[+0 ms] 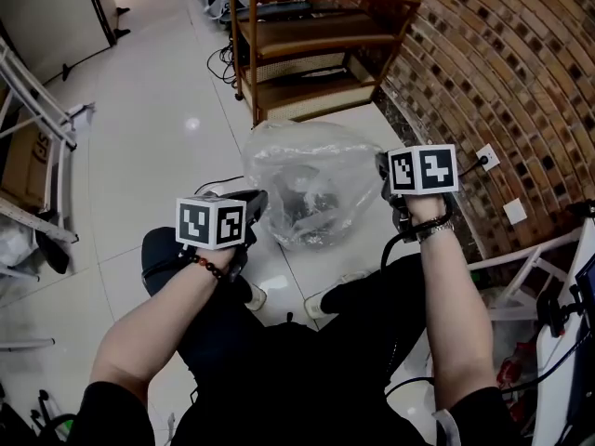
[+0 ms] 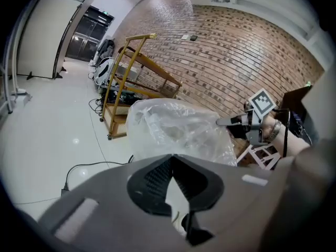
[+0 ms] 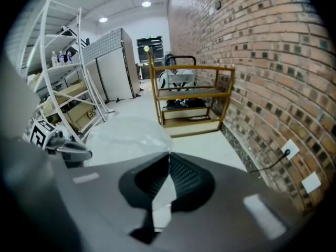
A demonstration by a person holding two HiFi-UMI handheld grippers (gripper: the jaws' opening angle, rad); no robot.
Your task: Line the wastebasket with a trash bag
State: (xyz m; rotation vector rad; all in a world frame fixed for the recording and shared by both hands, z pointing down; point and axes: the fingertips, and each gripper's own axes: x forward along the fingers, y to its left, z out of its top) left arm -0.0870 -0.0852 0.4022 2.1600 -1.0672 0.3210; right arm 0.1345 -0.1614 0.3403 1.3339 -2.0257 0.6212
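A clear trash bag billows between my two grippers above the white floor. Through its film shows a dark shape low down, maybe the wastebasket; I cannot tell for sure. My left gripper is shut at the bag's left edge, with film caught between the jaws. My right gripper is shut on the bag's right edge, and the film runs straight out from its closed tips. Each gripper sees the other across the bag: the right gripper and the left gripper.
A wooden shelf unit stands just behind the bag, with cables on the floor beside it. A brick wall with a socket runs along the right. A white rack stands at the left, a white frame at the right.
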